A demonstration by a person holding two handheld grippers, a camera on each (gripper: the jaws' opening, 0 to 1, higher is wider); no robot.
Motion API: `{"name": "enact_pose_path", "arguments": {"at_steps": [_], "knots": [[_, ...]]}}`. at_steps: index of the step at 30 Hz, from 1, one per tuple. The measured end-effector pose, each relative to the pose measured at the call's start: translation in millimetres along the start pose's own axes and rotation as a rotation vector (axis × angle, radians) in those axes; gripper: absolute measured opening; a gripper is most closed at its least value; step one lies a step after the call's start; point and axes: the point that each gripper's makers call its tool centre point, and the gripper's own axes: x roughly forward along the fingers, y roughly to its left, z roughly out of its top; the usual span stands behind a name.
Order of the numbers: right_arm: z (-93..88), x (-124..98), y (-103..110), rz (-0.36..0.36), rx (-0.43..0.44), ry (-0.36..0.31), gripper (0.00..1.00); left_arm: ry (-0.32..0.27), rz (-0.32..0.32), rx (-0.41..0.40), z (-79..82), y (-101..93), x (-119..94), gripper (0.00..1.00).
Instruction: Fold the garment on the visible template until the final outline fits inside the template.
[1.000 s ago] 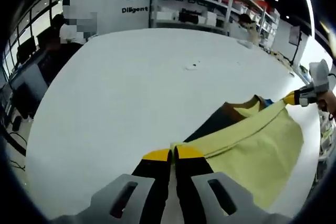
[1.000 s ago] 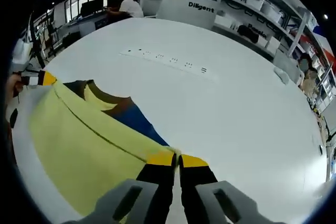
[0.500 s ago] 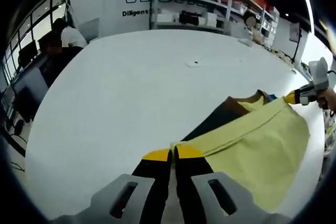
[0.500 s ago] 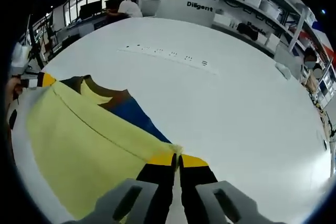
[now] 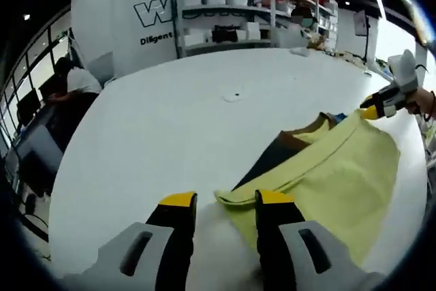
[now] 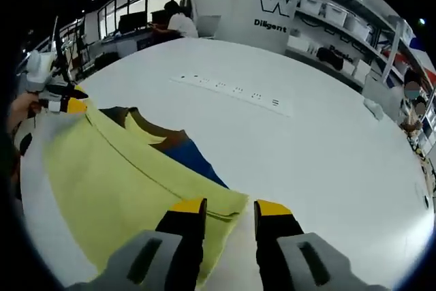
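Left gripper view: the left gripper has its jaws spread, straddling the folded corner of the yellow garment, which runs toward 2 o'clock across the white table. The right gripper sits at 3 o'clock.

Right gripper view: the right gripper is likewise spread, with the garment lying flat toward 9 o'clock (dark and blue panels showing beyond the fold). No template outline is discernible. Lift both grippers straight up to avoid dragging the fold.
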Motion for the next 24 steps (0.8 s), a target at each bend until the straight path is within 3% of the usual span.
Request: {"name": "enact_pose_path", "arguments": {"at_steps": [4,5,10,14,17,24], "knots": [[-4.4,-3,6,0.014,-0.055,0.007,0.38,0.022,-0.053,0.049,-6.4,-7.4,-1,0.5],[-6.9,-3,6,0.014,-0.072,0.008,0.39,0.04,-0.049,0.119,-15.0,-4.5,1,0.51],[-15.9,1,3,0.009,-0.079,0.026,0.38,0.042,-0.034,0.123,-19.9,0.1,8,0.52],[-21.1,6,-8,-0.039,-0.119,0.031,0.38,0.014,-0.01,0.161,-14.3,4.4,17,0.52],[-12.8,13,-12,-0.046,-0.065,-0.011,0.38,-0.017,0.017,0.149,-6.3,12.7,25,0.54],[11.6,32,-25,-0.082,0.007,-0.074,0.35,-0.006,0.095,0.097,6.0,32.3,41,0.51]]}}
